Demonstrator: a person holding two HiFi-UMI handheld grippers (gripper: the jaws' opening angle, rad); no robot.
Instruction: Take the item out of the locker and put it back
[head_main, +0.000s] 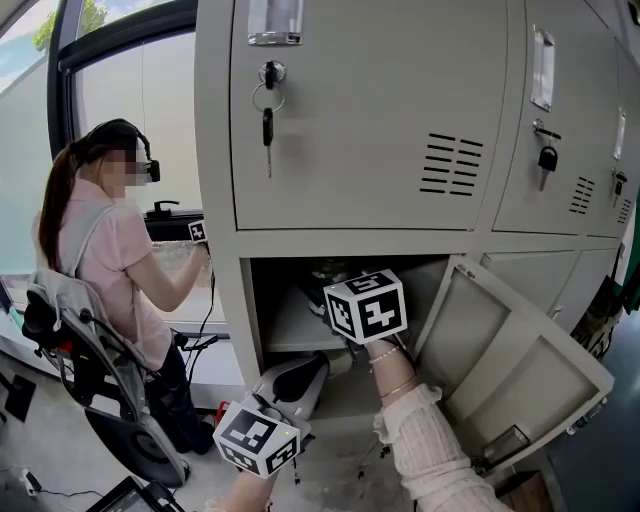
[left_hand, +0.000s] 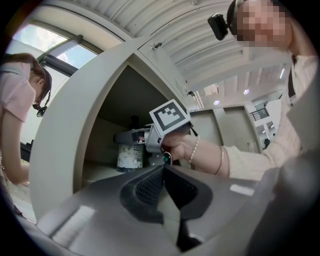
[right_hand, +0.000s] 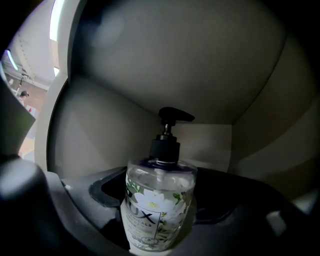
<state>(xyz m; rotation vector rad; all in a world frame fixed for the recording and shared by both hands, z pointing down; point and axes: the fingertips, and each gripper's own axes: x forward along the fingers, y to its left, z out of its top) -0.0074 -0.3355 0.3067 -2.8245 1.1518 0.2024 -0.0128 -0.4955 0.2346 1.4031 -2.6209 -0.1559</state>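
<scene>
Logging item one, we enter the clear plastic pump bottle (right_hand: 160, 187) with a white floral label and a black pump head. It is upright with its long axis vertical, and its base appears to rest on the light inner shelf (left_hand: 100, 172) of the open lower compartment (head_main: 290, 330) of the grey steel locker (head_main: 350, 110). It sits back from the shelf's front edge and short of the back wall. Item two is the right gripper (right_hand: 161, 215), which reaches in through the opening with one jaw on each side of the bottle's body, below the shoulder. We read its dark pads (right_hand: 107, 192) as pressed to both sides, so it is closed on the bottle, which fills the gap and lies straight ahead along the jaws. Item three is the left gripper (left_hand: 164, 172), which is outside the compartment, below and in front of its front edge, pointing up toward the opening. Its two ribbed pads meet tip to tip with nothing between them. The right hand is therefore much the nearer, and the bottle lies up and ahead of the left. Item four is the grey locker door (head_main: 510, 360), swung wide to the right and off the line of the opening. We judge that the coming move turns on the front edge: a draw straight back over it with the bottle kept vertical, or, if the bottle is being returned, simply parting the jaws where it stands.
</scene>
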